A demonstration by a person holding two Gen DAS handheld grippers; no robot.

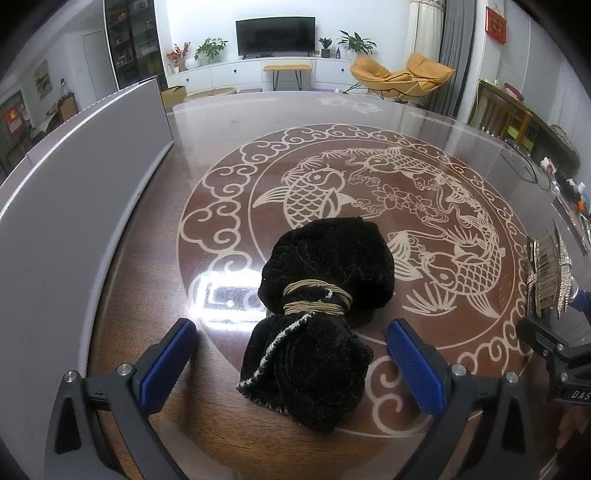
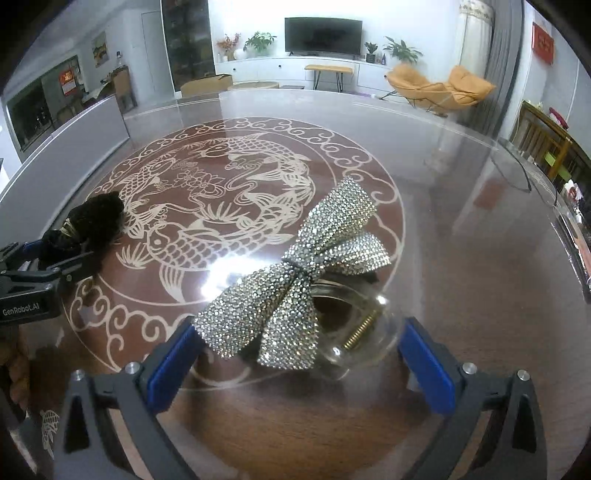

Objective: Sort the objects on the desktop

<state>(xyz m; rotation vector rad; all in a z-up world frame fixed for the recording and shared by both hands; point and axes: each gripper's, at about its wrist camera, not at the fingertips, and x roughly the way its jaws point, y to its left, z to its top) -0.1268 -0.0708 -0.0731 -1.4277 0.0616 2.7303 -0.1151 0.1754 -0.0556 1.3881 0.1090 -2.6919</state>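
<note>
**Both grippers stood wide open over a hair tie and a bow clip**

The left gripper (image 1: 291,350) had its blue pads (image 1: 168,363) spread wide, pressing on nothing; the black velvet scrunchie (image 1: 325,295), bound at its waist with tan cord (image 1: 317,299), lay on the table between them, clear of both pads; the right gripper (image 2: 299,360) stood just as open, and the rhinestone bow clip (image 2: 295,280) lay between its pads, the left pad (image 2: 173,365) close to the bow's lower wing, though contact could not be told.

Taking the koi medallion (image 1: 369,206) inlaid in the glass-topped table (image 2: 461,221) as landmark: the scrunchie lay on its near left part, the bow clip on its near right edge; only the right wrist view showed the clip's clear body and brass spring (image 2: 364,328) beneath the bow; the left wrist view caught the clip merely edge-on at the medallion's right rim, with its gold teeth showing; the right wrist view showed the scrunchie half hidden behind the left gripper's frame.

A grey panel (image 1: 74,206) stood left of the medallion; beyond it were a television (image 1: 275,35), potted plants and an orange chair (image 1: 399,75).
</note>
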